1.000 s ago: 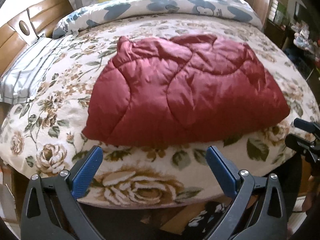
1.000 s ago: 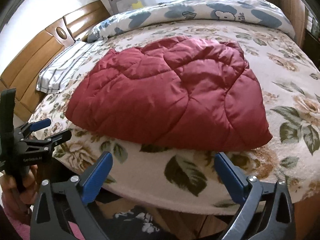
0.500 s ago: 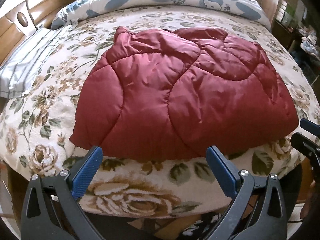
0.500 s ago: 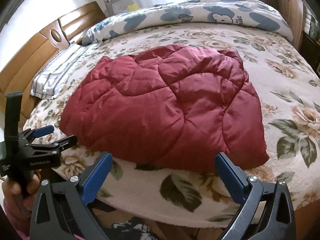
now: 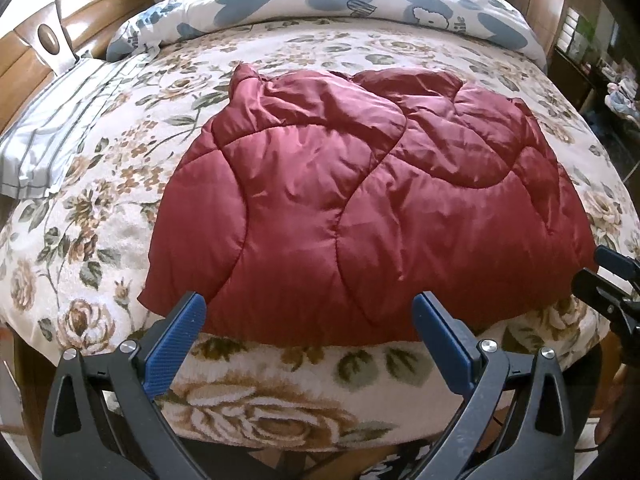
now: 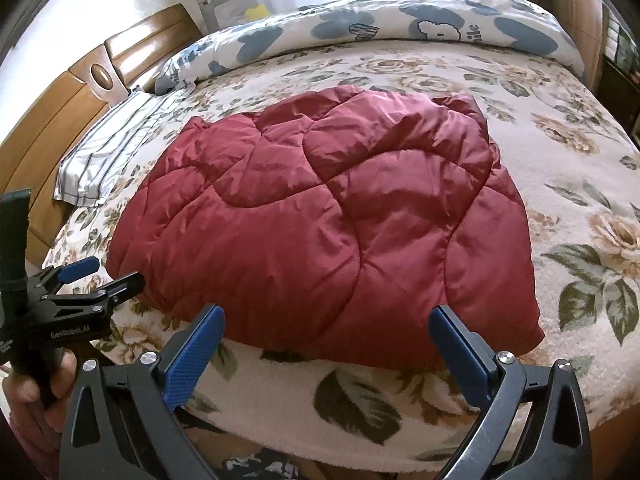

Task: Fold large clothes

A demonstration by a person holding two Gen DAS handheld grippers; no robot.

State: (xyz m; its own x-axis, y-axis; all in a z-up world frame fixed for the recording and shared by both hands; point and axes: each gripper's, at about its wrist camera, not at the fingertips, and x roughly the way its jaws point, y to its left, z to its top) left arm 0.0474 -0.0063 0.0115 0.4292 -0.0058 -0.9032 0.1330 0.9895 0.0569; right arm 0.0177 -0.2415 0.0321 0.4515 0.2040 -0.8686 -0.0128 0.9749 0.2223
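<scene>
Big red puffy coat (image 5: pixel 360 208) flat on the flowery bed (image 5: pixel 280 400), left gripper (image 5: pixel 308 344) and right gripper (image 6: pixel 326 350) just before its near edge, jaws wide open, holding nothing

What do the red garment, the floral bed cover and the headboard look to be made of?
Red garment: looks like a smooth synthetic shell, nylon or polyester, padded; it shines and puffs between curved stitch lines. Floral cover: plush, fleece-like pile with a matte, fuzzy surface. Headboard: wood or wood veneer, varnished; it shows grain and glossy highlights.
</scene>
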